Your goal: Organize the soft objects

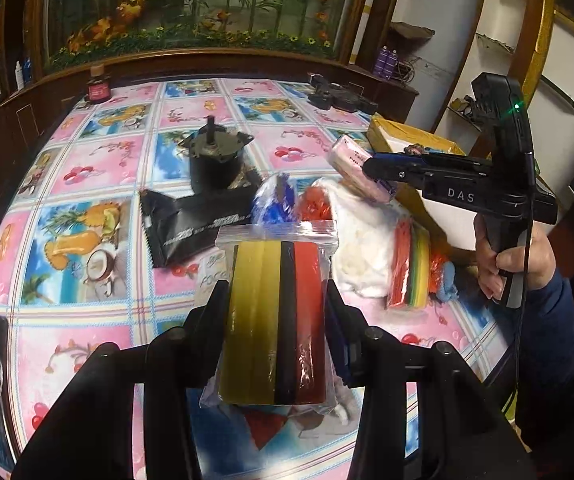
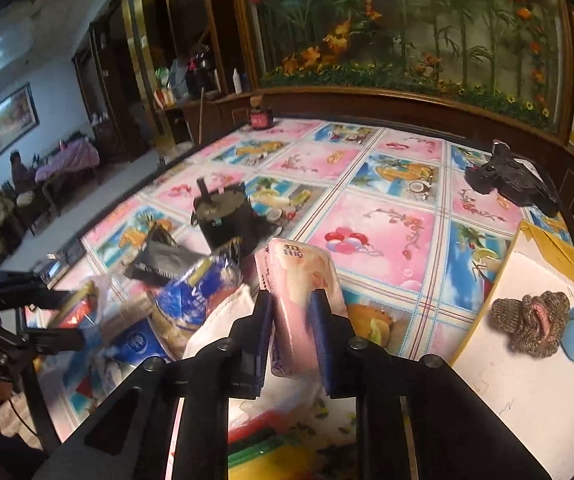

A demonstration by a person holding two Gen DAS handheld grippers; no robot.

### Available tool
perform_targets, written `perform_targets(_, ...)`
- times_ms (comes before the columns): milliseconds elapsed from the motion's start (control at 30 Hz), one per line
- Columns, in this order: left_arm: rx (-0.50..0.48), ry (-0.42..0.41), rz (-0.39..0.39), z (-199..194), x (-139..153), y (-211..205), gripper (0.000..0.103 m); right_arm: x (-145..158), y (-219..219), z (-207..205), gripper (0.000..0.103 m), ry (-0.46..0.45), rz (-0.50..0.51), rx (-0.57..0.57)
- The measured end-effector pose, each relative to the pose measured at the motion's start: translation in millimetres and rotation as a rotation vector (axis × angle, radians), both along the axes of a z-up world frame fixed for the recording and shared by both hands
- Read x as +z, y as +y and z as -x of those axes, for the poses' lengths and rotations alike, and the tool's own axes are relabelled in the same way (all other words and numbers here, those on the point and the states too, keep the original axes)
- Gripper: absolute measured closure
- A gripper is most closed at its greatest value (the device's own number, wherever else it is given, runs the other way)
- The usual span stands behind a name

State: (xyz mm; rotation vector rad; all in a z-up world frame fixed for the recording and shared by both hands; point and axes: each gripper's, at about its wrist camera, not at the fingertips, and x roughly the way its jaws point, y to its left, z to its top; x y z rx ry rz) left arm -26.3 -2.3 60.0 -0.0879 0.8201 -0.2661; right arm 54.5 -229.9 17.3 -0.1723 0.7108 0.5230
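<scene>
Meanwhile, left hand-held gripper (image 1: 275,320) clamps a clear zip bag of yellow, black and red foam sheets (image 1: 277,312) above the counter (image 1: 99,168); right hand-held gripper (image 2: 290,320) pinches a pink soft-wrapped tissue pack (image 2: 301,288), apparently bound for the white-lined cardboard box (image 2: 527,392).

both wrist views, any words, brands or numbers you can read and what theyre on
"DAS": on the right gripper body.
Black pouch: white print, too blurred to read.
Pink packet: small label, too small to read.
Blue-and-white packet: lettering blurred, unreadable.
</scene>
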Motion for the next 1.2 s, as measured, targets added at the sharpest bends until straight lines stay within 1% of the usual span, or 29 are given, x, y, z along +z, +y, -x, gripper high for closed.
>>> perform_targets(67,-0.015,-0.012,0.006,-4,5,-7,0.060,2,-7,-1,0.086,0.002,-0.045,-0.008)
perform_targets(133,-0.036,-0.023,0.013,-8,11,-17,0.061,5,-12,-3,0.095,0.010,-0.086,-0.006)
perform_targets(167,-0.045,-0.029,0.014,-11,13,-22,0.061,4,-14,-4,0.095,0.017,-0.095,-0.003)
perform_targets(233,-0.067,-0.039,0.019,-14,17,-33,0.060,-2,-12,-8,0.095,0.040,-0.090,0.002)
perform_targets(300,-0.079,-0.041,0.018,-15,18,-41,0.061,-12,-7,-12,0.095,0.079,-0.065,0.032)
perform_targets(367,-0.086,-0.040,0.016,-14,18,-44,0.061,-14,-10,-10,0.094,0.072,-0.033,0.033)
perform_targets(400,-0.086,-0.039,0.015,-14,17,-44,0.061,-12,-11,-10,0.088,0.066,-0.035,0.035)
perform_targets(433,-0.084,-0.037,0.016,-13,16,-44,0.060,-7,-13,-9,0.076,0.048,-0.041,0.026)
perform_targets(467,-0.081,-0.032,0.020,-12,14,-42,0.061,-3,-14,-8,0.067,0.018,-0.036,0.009)
perform_targets(500,-0.077,-0.028,0.027,-12,13,-39,0.061,-1,-16,-7,0.051,-0.014,-0.031,-0.010)
perform_targets(533,-0.072,-0.024,0.031,-13,12,-38,0.061,1,-19,-9,0.036,-0.027,-0.035,-0.028)
perform_targets(567,-0.067,-0.020,0.033,-14,11,-36,0.061,2,-22,-6,0.033,-0.025,-0.051,-0.039)
perform_targets(633,-0.059,-0.018,0.043,-14,10,-31,0.061,0,-27,-5,0.036,0.017,-0.089,-0.036)
perform_targets(700,-0.054,-0.023,0.058,-11,10,-28,0.060,-3,-32,-6,0.040,0.076,-0.133,0.009)
perform_targets(733,-0.053,-0.026,0.062,-9,10,-26,0.060,-3,-31,-5,0.040,0.093,-0.132,0.031)
perform_targets(800,-0.047,-0.026,0.069,-6,9,-23,0.060,-3,-32,-1,0.040,0.086,-0.119,0.032)
perform_targets(867,-0.043,-0.029,0.078,-1,8,-17,0.060,-3,-33,6,0.040,0.121,-0.160,0.036)
perform_targets(933,-0.038,-0.043,0.079,4,7,-11,0.060,-3,-37,24,0.039,0.108,-0.187,0.032)
perform_targets(967,-0.039,-0.043,0.087,6,4,-7,0.060,-4,-38,33,0.037,0.102,-0.184,0.030)
perform_targets(1000,-0.042,-0.037,0.094,7,2,-4,0.060,-9,-38,41,0.031,0.101,-0.172,0.016)
perform_targets(1033,-0.041,-0.030,0.098,7,-1,-1,0.060,-14,-36,48,0.030,0.098,-0.154,0.000)
perform_targets(1067,-0.038,-0.023,0.103,7,-5,2,0.060,-18,-32,55,0.030,0.092,-0.126,-0.016)
perform_targets(1133,-0.034,-0.014,0.117,7,-10,8,0.060,-26,-19,65,0.030,0.079,-0.026,-0.045)
perform_targets(1200,-0.026,-0.018,0.134,10,-13,15,0.060,-32,-3,72,0.030,0.083,0.046,-0.051)
